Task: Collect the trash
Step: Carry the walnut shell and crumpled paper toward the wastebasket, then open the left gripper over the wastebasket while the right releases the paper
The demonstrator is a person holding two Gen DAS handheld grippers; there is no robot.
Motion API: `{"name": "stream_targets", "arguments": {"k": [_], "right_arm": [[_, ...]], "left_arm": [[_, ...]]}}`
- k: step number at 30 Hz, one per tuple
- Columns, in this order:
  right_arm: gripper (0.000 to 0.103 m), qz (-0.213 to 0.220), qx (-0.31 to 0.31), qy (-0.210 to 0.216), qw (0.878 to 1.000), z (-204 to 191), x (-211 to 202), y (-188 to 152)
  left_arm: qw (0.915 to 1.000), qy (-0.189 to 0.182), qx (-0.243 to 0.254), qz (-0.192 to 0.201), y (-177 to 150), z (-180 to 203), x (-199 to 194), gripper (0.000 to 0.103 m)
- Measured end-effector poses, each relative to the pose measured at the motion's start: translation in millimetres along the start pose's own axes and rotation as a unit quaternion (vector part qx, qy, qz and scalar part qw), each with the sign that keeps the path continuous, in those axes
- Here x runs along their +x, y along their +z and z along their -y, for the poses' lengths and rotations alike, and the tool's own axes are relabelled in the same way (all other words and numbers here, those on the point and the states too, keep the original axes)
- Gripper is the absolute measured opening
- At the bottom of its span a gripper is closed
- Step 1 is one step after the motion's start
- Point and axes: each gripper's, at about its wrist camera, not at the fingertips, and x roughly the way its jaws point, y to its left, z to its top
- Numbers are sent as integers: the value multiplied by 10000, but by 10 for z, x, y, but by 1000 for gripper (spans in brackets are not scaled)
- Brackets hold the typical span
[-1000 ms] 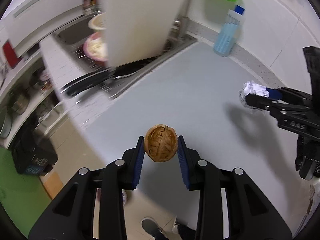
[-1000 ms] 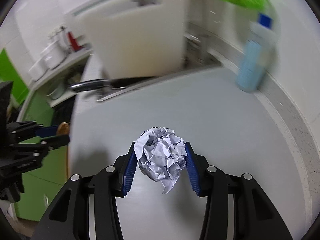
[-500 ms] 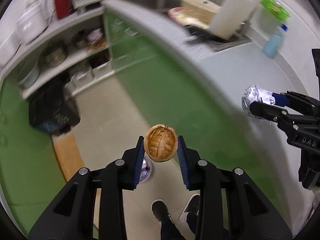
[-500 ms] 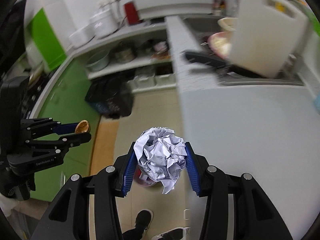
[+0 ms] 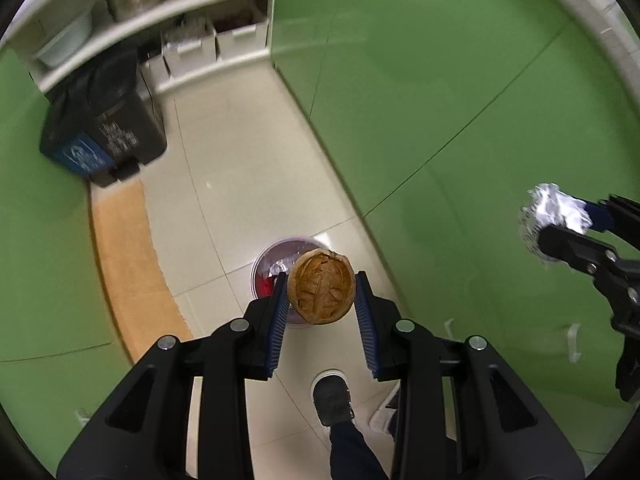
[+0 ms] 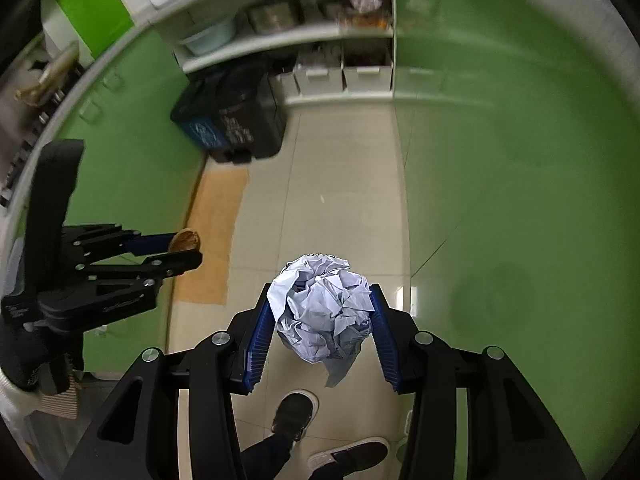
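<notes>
My left gripper (image 5: pixel 321 299) is shut on a brown walnut shell half (image 5: pixel 321 294), cut face toward the camera, pointing steeply down at the floor. Right behind the shell stands a small round bin (image 5: pixel 276 264) with a dark red inside, partly hidden by it. My right gripper (image 6: pixel 320 312) is shut on a crumpled ball of white paper (image 6: pixel 320 306). In the left wrist view the right gripper (image 5: pixel 560 228) shows at the right edge with the paper ball (image 5: pixel 550 208). In the right wrist view the left gripper (image 6: pixel 180 250) shows at the left with the shell (image 6: pixel 184 240).
Green cabinet doors (image 5: pixel 460 100) line the right side. A black pedal bin (image 5: pixel 104 128) stands at the far left beside white shelves (image 6: pixel 288 36) of pots and boxes. An orange mat (image 5: pixel 128 264) lies on the beige tiles. The person's shoes (image 6: pixel 294 416) are below the grippers.
Both grippers swung off the grey counter and dropped toward the floor, each keeping its load. The sink and cutting board left the view; the floor, the cabinets and the small round bin came in.
</notes>
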Motion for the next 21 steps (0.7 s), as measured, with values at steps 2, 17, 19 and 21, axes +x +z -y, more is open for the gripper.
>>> {"name": "stream_targets", "arguments": {"k": [2, 17, 19, 21], "right_arm": [[45, -77, 6, -14, 10000, 35, 269, -72], [45, -480, -25, 41, 9988, 104, 1573, -270], [45, -516, -70, 89, 9986, 48, 1639, -243], [45, -563, -147, 159, 9982, -44, 1712, -218]], "left_arm": [[10000, -28, -51, -57, -40, -105, 361, 33], [9987, -26, -472, -180, -281, -562, 1628, 100], [9981, 59, -584, -205, -313, -649, 1600, 100], [9974, 127, -672, -204, -346, -748, 1549, 100]]}}
